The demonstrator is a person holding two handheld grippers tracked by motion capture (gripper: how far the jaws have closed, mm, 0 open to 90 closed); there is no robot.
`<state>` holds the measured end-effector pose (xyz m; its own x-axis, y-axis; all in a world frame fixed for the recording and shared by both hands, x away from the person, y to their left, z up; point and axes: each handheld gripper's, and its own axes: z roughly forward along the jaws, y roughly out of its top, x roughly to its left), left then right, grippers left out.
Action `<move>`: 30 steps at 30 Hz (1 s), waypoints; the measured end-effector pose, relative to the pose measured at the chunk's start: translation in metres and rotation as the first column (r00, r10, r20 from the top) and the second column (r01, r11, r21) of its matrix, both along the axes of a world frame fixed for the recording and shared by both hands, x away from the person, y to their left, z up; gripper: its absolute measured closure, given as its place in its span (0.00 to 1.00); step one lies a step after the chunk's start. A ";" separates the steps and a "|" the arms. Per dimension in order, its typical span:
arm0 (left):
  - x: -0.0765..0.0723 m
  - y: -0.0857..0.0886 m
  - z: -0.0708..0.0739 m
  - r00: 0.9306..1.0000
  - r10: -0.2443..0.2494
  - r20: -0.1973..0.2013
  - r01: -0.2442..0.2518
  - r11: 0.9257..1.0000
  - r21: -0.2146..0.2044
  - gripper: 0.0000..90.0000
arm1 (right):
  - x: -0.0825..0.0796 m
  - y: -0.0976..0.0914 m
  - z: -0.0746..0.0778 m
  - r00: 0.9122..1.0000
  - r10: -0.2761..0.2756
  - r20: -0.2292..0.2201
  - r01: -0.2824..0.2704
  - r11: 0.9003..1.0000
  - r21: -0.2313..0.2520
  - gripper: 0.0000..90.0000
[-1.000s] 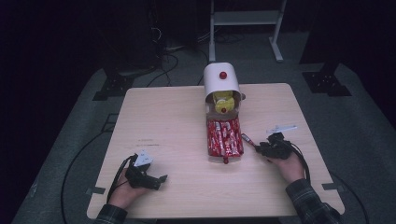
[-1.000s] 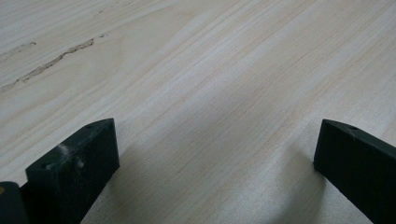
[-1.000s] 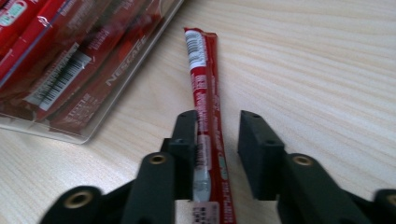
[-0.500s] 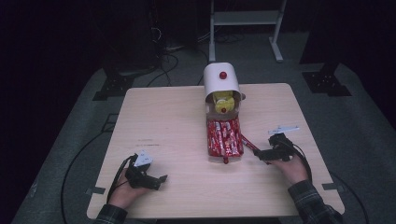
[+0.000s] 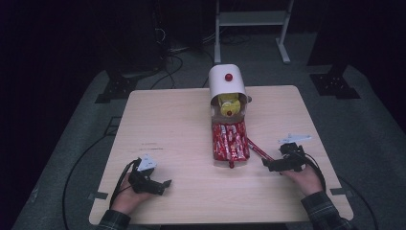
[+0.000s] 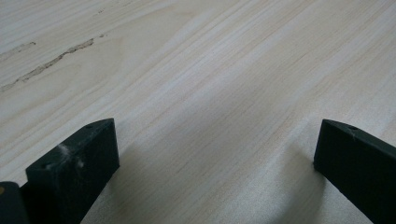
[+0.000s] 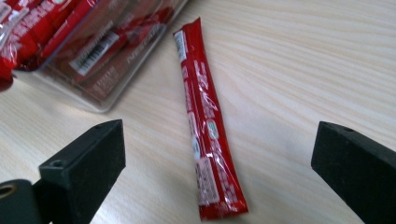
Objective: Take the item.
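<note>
A single red stick packet [image 7: 208,121] lies flat on the pale wooden counter [image 5: 167,124], just beside the clear tray [image 7: 116,88] of matching red packets and clear of its near corner. In the right gripper view the loose packet sits between the two black jaws of the right tongs [image 7: 219,163], which stand spread wide, touching nothing. From the high view, the right tongs [image 5: 269,165] point at the packet [image 5: 258,150] from the side away from the tray [image 5: 230,142], and beyond the tray stands a white domed dispenser [image 5: 227,84] with yellow items in its mouth. Well away from the tray, on its other side, the left tongs [image 5: 163,186] rest low over bare counter, likewise spread and empty. The step in hand appears to be the approach to the stray packet. The next move likely calls for lowering the right tongs so the jaws straddle the packet's narrow width, then pinching it without pressing it flat against the wood.
</note>
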<state>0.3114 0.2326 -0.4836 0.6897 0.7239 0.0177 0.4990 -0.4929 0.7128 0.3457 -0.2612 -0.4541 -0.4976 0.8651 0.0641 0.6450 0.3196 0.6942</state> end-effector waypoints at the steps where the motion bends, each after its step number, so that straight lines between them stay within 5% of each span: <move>1: 0.000 0.000 0.000 1.000 0.000 0.000 0.000 1.000 0.000 0.00 | -0.001 -0.001 0.000 1.000 -0.003 0.005 0.003 1.000 0.000 0.03; 14: 0.000 0.000 0.000 1.000 0.001 0.002 -0.001 1.000 -0.003 0.00 | -0.018 -0.019 -0.007 1.000 -0.022 0.020 0.022 1.000 0.003 0.03; 30: 0.000 0.000 0.000 1.000 0.002 0.002 -0.002 1.000 -0.003 0.00 | -0.037 -0.037 -0.022 0.998 -0.055 0.014 0.055 0.997 -0.062 0.03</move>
<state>0.3112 0.2323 -0.4838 0.6883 0.7252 0.0166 0.4988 -0.4897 0.7151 0.3084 -0.2983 -0.4765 -0.4496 0.8932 0.0032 0.6543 0.3269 0.6819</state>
